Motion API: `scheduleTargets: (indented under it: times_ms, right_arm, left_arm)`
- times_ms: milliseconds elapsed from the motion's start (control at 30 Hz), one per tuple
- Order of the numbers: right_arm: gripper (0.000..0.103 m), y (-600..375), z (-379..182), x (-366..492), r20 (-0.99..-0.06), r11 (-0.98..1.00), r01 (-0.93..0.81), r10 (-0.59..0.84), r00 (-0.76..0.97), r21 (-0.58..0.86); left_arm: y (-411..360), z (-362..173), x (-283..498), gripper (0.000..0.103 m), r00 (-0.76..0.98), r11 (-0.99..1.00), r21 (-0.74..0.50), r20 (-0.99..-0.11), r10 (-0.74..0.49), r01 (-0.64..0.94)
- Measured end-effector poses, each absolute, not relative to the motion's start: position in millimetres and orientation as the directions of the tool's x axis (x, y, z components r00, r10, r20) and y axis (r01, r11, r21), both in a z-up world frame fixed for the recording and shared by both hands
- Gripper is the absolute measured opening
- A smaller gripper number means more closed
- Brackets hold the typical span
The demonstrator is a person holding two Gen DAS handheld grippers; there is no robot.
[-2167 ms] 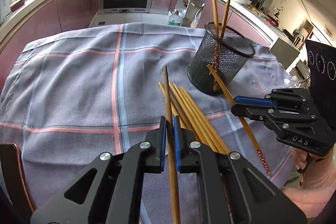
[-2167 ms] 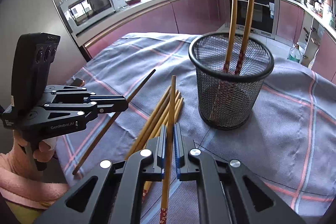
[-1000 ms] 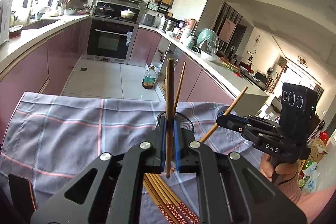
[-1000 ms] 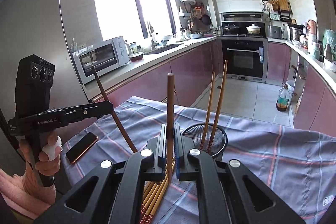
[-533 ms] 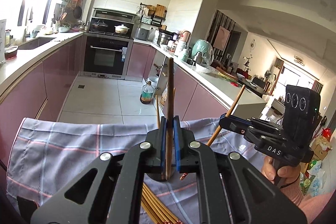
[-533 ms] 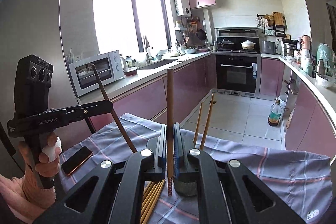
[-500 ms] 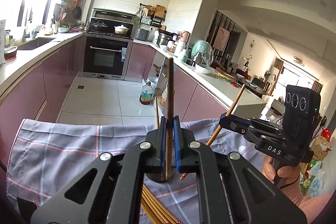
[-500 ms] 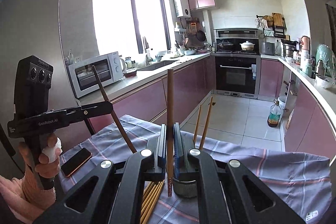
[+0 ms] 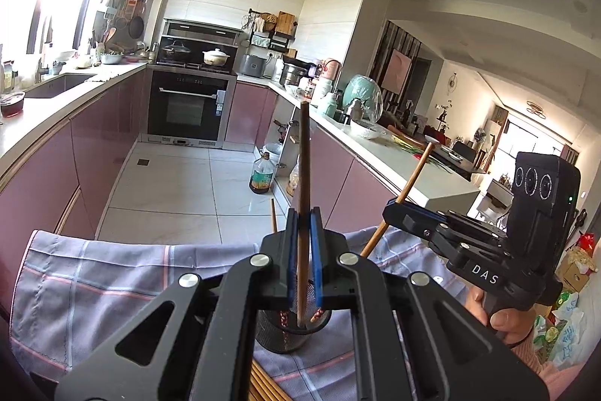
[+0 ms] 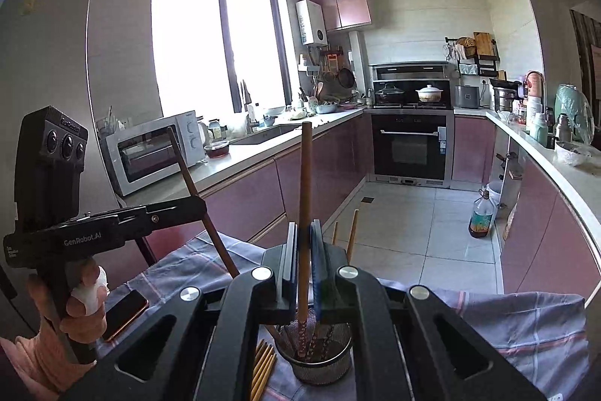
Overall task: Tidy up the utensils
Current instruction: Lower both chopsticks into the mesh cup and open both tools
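Left wrist view, from the left: pink cabinets under a pale kitchen counter (image 9: 56,108) with a sink, a black oven (image 9: 188,109), then a tiled floor and a living area far right. Low in view, a grey plaid cloth (image 9: 112,280) covers the table. The left gripper (image 9: 302,250) has its fingers clamped on a dark chopstick (image 9: 304,156) held upright — its lower tip hangs inside the black mesh holder (image 9: 293,333). Loose chopsticks (image 9: 263,386) lie on the cloth just beside the holder. At right, the right gripper (image 9: 394,209) is pinched on a light chopstick (image 9: 413,175), tilted. Right wrist view — a microwave (image 10: 154,149) stands at left, a phone (image 10: 126,314) lies on the cloth.
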State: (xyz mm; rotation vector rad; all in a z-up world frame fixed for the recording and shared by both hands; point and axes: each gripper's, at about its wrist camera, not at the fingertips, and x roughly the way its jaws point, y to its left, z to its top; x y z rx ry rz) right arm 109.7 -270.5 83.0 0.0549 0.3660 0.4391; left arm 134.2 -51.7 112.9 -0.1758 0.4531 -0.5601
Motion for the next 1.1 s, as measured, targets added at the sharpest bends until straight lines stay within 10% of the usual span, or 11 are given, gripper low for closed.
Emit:
scheduleTargets:
  times_ms: [1100]
  right_arm:
    - [0.005, -260.8, 22.6, 169.6, -0.528, 0.911, -0.37, 0.407, 0.745, 0.18]
  left_arm:
    - [-83.3, 27.6, 225.9, 0.007, 0.69, 0.877, -0.237, -0.545, -0.476, 0.418]
